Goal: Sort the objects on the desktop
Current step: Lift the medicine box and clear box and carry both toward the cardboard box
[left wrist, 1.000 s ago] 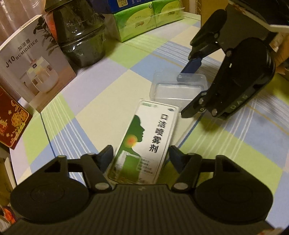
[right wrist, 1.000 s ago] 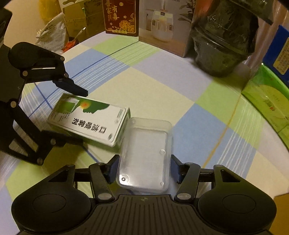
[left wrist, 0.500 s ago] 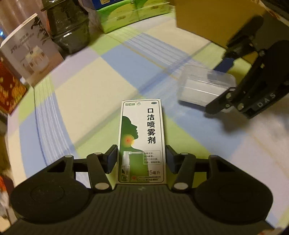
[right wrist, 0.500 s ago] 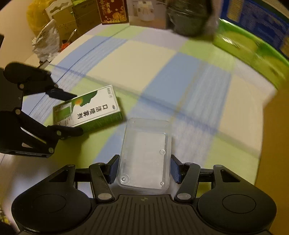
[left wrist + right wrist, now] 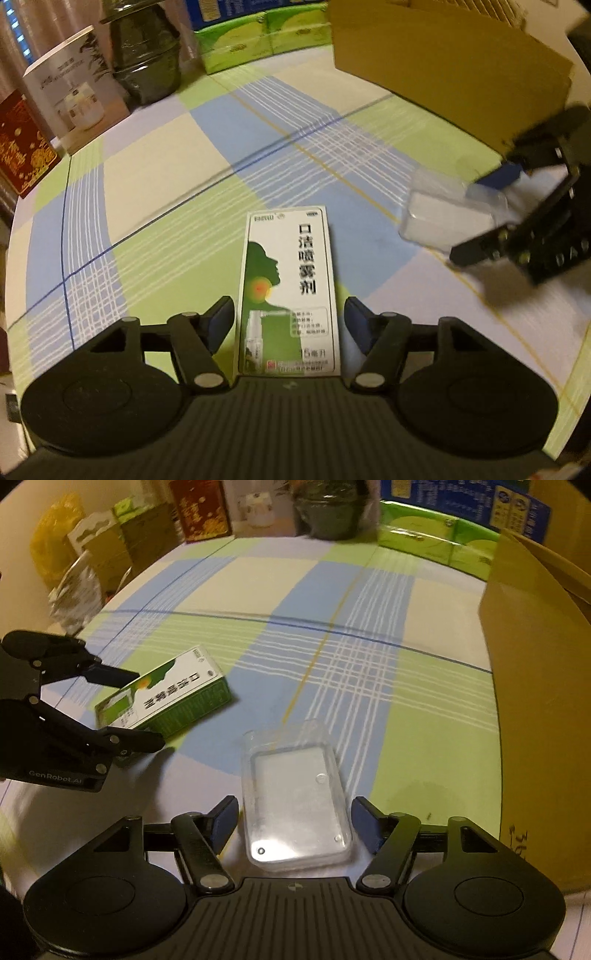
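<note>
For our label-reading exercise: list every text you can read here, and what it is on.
"口洁喷雾剂": spray box.
"15毫升": same box, lower right.
"GenRobot.AI": left gripper body.
"DAS": right gripper side, blurred.
Humidifier box, red box, blue cartons: print unreadable.

Along the far edge of the checked bench (image 5: 155,155) stand a humidifier box (image 5: 74,92), a red gift box (image 5: 22,144), a dark wrapped pot (image 5: 146,55) and green tissue packs (image 5: 258,37).
</note>
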